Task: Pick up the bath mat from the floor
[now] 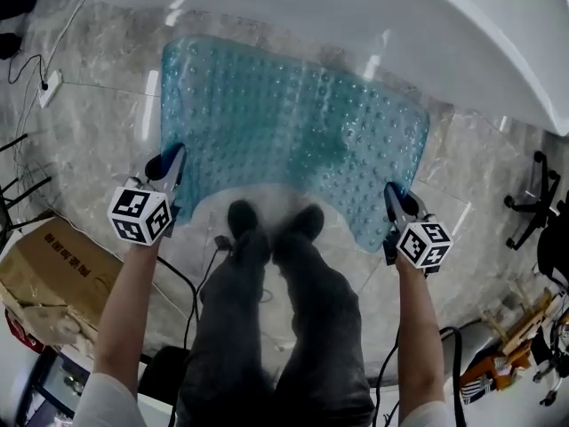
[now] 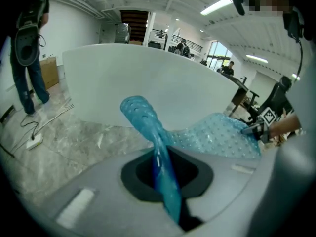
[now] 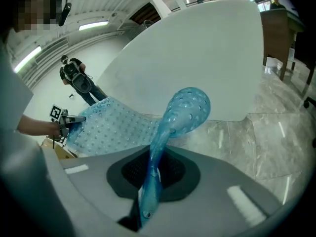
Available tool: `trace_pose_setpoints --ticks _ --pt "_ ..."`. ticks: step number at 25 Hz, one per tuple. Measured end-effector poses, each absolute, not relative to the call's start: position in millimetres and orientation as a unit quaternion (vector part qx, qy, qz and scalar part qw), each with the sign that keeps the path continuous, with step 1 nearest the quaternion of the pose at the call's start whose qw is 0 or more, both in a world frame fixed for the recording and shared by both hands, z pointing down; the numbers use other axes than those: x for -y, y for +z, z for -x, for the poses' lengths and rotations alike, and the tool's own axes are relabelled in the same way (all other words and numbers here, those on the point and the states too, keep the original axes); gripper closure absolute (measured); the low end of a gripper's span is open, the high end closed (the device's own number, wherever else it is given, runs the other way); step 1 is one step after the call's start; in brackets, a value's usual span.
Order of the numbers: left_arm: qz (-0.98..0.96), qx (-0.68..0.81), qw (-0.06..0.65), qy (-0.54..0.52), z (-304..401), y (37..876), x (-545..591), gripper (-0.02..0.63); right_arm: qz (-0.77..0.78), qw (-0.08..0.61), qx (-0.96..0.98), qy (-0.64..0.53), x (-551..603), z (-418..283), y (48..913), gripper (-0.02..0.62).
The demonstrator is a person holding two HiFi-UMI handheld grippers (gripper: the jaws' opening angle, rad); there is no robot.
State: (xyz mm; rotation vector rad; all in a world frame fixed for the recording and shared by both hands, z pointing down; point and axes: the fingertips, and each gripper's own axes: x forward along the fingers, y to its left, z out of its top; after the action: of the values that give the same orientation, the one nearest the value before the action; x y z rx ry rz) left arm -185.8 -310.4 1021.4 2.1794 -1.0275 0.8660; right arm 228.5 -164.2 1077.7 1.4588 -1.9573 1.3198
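Grip is set on both near corners — the left gripper and the right gripper each have their jaws clamped tight on an edge of the translucent blue, bubble-textured rubber bath mat. The mat hangs stretched between them in front of the person's legs. Most of the pickup looks done. Whether the mat's far edge rests on the grey marble floor I cannot tell, so at most that edge is left to clear. Close behind rises the white curved bathtub — the one obstacle. Off to the sides sit a brown cardboard box and a black office chair.
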Motion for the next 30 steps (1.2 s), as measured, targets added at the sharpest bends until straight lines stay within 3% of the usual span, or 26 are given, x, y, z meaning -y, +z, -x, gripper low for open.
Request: trace_pose_setpoints --ticks 23,30 --pt "-0.869 0.315 0.295 0.243 196 479 211 0.588 -0.504 0.042 0.712 0.486 102 -128 519 0.571" --pt "-0.893 0.288 0.282 0.198 211 337 168 0.588 -0.507 -0.031 0.724 0.466 64 -98 367 0.569"
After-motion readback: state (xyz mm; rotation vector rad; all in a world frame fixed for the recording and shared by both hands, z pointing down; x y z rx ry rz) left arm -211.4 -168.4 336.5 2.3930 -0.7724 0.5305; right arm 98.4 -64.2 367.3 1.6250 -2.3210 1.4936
